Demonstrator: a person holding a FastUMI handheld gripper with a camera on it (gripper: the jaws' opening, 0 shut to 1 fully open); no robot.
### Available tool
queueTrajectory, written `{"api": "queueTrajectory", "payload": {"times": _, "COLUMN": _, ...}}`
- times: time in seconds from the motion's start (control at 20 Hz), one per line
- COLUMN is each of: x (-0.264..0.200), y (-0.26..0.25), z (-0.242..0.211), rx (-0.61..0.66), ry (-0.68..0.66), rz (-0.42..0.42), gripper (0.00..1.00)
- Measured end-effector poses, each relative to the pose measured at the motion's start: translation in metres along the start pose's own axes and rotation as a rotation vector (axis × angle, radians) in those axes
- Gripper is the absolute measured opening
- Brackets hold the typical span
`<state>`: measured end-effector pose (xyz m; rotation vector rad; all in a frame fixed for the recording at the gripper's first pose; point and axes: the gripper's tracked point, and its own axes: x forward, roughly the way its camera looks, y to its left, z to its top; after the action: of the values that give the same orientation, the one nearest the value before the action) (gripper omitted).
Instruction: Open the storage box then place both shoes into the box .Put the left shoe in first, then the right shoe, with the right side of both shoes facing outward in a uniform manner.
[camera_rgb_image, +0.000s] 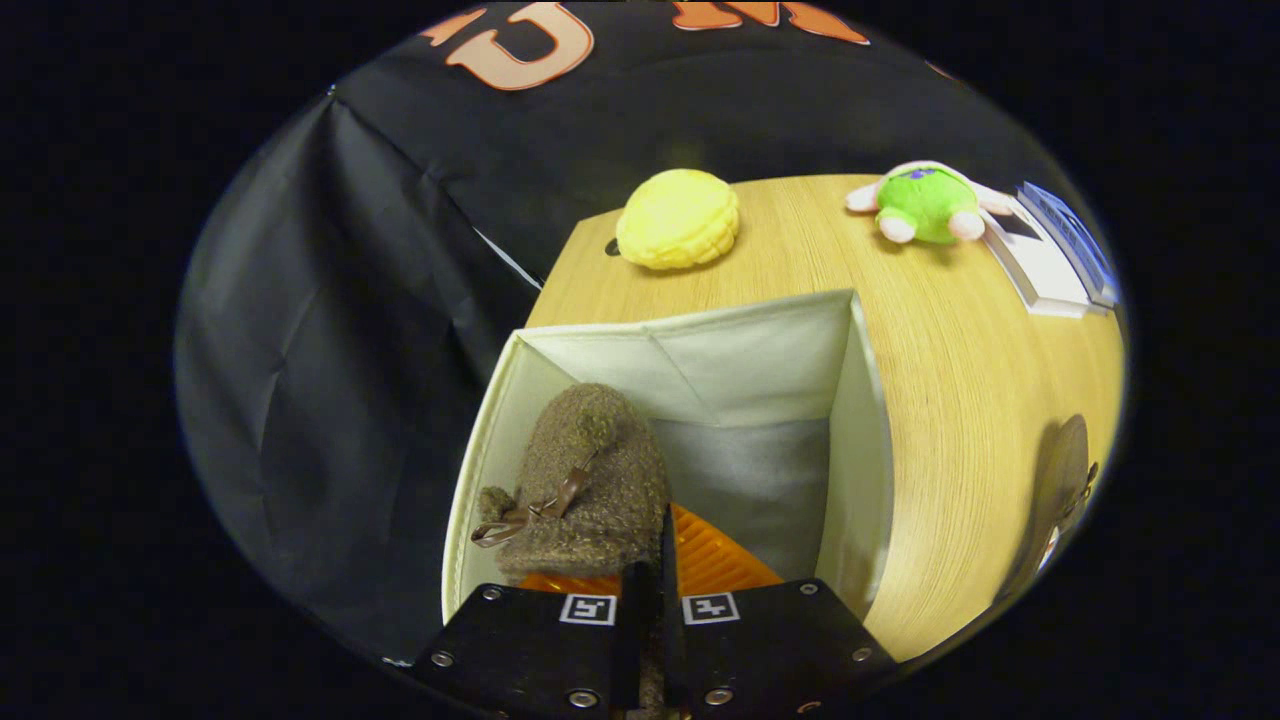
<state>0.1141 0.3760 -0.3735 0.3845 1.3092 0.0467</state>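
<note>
Fleece covers the shoe (590, 480), a brown slipper with a thin ribbon bow on its upper, so it looks light, soft and easily squashed, unlikely to slip but apt to fold if taken by the upper alone. It hangs inside the open box (860, 440), against the wall away from the second shoe, toe pointing down toward the floor of the box. The gripper (655, 590) has its fingers drawn close together on the heel edge, both seeming to pinch it, with the ribbed sole showing just ahead of them. That sole edge is probably the firmest place to hold. The box is fabric, likely floppy, so its walls may give if nudged. A second shoe (1062, 490) lies on the table (960, 380) beside the box, well apart from a yellow toy (678, 218) and a green plush (928, 204).
</note>
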Motion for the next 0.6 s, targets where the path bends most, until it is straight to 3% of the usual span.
{"api": "queueTrajectory", "payload": {"times": 0.2, "x": 0.013, "y": -0.015, "z": -0.002, "rx": 0.136, "ry": 0.025, "rz": -0.037, "gripper": 0.11}}
{"api": "queueTrajectory", "payload": {"times": 0.4, "x": 0.016, "y": 0.000, "z": -0.014, "rx": 0.183, "ry": 0.067, "rz": 0.027, "gripper": 0.16}}
{"api": "queueTrajectory", "payload": {"times": 0.5, "x": 0.004, "y": 0.022, "z": -0.025, "rx": 0.157, "ry": 0.113, "rz": 0.128, "gripper": 0.30}}
{"api": "queueTrajectory", "payload": {"times": 0.6, "x": -0.014, "y": 0.035, "z": -0.020, "rx": 0.129, "ry": 0.079, "rz": 0.202, "gripper": 0.51}}
